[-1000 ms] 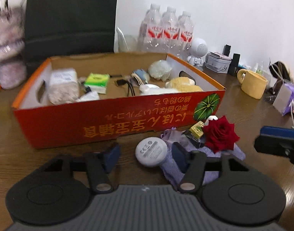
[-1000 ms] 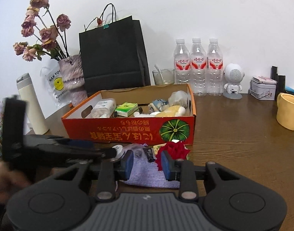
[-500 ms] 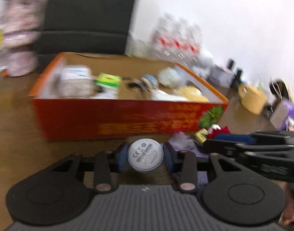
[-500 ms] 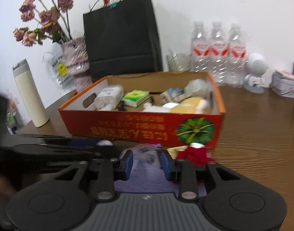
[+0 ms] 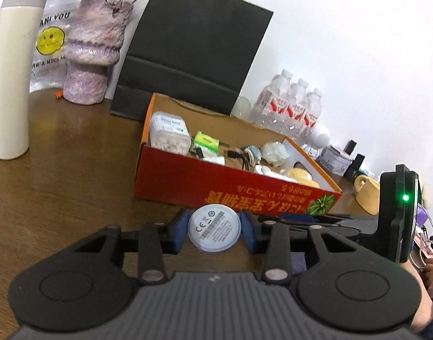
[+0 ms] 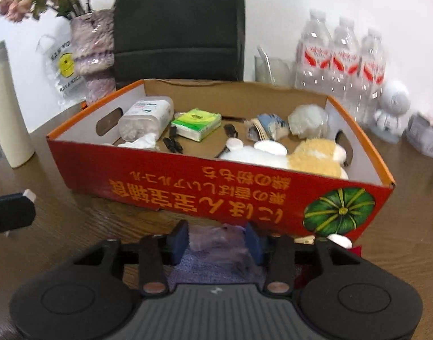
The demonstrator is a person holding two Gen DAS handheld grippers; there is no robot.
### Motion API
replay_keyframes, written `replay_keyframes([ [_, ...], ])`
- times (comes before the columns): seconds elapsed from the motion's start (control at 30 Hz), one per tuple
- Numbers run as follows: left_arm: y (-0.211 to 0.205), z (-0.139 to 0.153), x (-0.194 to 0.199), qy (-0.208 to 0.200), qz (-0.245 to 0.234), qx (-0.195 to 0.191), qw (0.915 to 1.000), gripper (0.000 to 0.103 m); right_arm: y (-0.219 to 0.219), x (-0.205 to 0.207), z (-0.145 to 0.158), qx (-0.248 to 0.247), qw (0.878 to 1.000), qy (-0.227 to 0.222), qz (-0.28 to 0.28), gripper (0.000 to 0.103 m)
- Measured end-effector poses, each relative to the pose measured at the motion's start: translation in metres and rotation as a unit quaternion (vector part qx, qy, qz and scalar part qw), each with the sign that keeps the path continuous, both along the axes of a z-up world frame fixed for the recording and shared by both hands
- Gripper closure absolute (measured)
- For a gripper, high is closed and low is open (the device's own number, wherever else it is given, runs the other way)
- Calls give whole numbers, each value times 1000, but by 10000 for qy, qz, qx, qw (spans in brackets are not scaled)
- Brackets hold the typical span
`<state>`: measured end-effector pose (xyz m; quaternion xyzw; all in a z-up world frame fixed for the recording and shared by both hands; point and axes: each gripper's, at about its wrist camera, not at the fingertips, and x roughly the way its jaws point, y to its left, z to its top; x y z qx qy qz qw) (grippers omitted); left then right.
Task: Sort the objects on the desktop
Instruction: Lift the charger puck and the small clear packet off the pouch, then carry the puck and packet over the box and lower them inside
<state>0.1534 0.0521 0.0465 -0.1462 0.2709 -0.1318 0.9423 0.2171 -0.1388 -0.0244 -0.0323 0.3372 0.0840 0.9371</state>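
Mid-carry on the left: left gripper (image 5: 214, 231) clamped at a middling width, jaws having just been closing, on a round white plastic disc with a barcode on its face (image 5: 213, 233), held clear of the brown wooden table (image 5: 60, 184) just before the front wall of the open red-and-orange cardboard box (image 5: 236, 187). Next, probably: lift over that front wall, move in above the box and let go onto bare cardboard, the likeliest gap being near the middle, between the green tissue pack (image 6: 196, 124) and the cream plush toy (image 6: 315, 155). On the right: right gripper (image 6: 216, 239) low at the same wall, jaws partly apart around a crumpled lilac plastic bag (image 6: 216, 233) lying on a purple cloth (image 6: 213, 266); cannot tell whether pressed or merely straddled. Little room between the two grippers, side by side at the box front, so best to go up rather than sideways. Open table to the left, as far as the tall cream tumbler (image 5: 12, 70); behind the box, hemmed in by a black paper bag (image 5: 193, 51) and three clear water bottles (image 6: 341, 56).
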Motion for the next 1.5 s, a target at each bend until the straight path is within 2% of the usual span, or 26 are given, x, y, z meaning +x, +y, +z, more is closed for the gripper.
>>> replay_keyframes([
  [0.17,1,-1,-4,-84,-84,-42,9999,62,11,-10,-1,-149,9996,-175,160,77],
  [0.27,3,-4,-2,-9,-31,-36,10000,62,20,-12,-3,-431,9984,-146,337,78],
  [0.4,5,-4,-3,-44,25,-28,10000,62,13,-12,-1,-138,9996,-6,234,71],
  [0.43,5,-3,-4,-71,24,8,10000,62,12,-13,-2,-127,9996,-24,258,72],
  [0.67,5,-3,-3,-86,87,106,9999,62,14,-26,5,26,9983,-235,536,88],
  [0.77,8,-2,-3,-87,148,101,9998,62,23,-38,13,-281,9963,-463,672,92],
  [0.9,10,-2,-3,-99,224,156,9996,62,15,-61,35,87,9956,-611,703,97],
  [1.0,10,-1,-5,-126,204,160,9996,62,5,-89,44,524,9941,-473,818,97],
  [1.1,6,-1,-10,-109,181,273,9994,62,3,-123,37,603,9924,-199,1058,96],
  [1.17,6,1,-20,-134,152,313,9993,62,0,-144,25,670,9909,161,1157,95],
  [1.2,7,1,-27,-155,140,335,9992,62,-2,-155,20,671,9901,295,1198,88],
  [1.37,5,2,-77,-178,85,793,9967,62,-18,-201,12,855,9884,281,1220,67],
  [1.43,7,0,-99,-199,57,892,9958,62,-23,-209,14,994,9885,260,1113,51],
  [1.5,9,-2,-115,-122,38,937,9955,62,-25,-210,16,1139,9872,279,1079,48],
])
